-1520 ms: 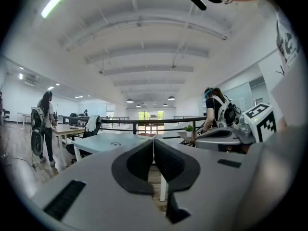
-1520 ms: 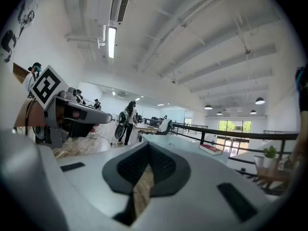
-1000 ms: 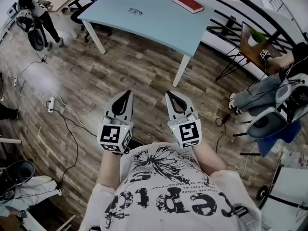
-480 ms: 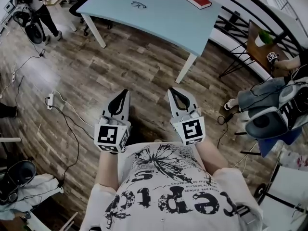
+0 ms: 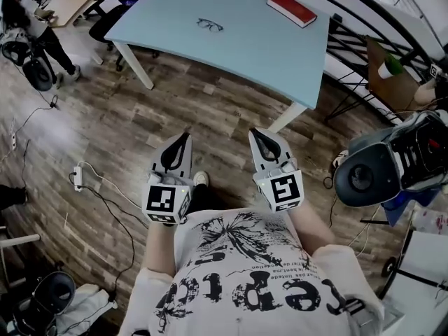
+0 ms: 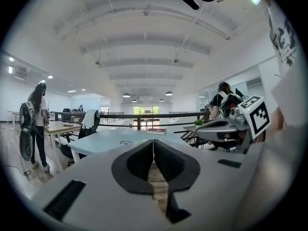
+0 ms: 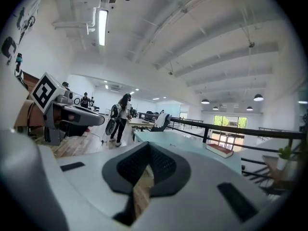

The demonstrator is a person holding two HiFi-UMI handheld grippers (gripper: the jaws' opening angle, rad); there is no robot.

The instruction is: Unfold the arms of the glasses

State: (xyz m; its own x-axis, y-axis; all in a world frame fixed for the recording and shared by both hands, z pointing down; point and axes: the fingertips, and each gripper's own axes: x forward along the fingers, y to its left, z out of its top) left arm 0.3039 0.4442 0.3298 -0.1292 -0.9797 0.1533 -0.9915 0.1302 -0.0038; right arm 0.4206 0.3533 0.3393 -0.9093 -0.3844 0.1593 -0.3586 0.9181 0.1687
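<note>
Both grippers have come closer to the pale blue table (image 5: 245, 54) than a second ago; its near edge and white leg now sit just ahead of their tips. The left gripper (image 5: 183, 136) has its jaws pressed together with nothing between them, only the wood floor (image 5: 105, 131) showing past the pads. The right gripper (image 5: 255, 131) is the same, closed on nothing. The two are side by side, pointing at the table, held out in front of the person carrying them. The glasses (image 5: 210, 25) lie alone on the tabletop, well beyond both grippers, towards the far left part; they are too small to tell how the arms lie. A red book (image 5: 292, 9) rests near the table's far right corner. A white power strip (image 5: 77, 179) lies on the floor to the left.
</note>
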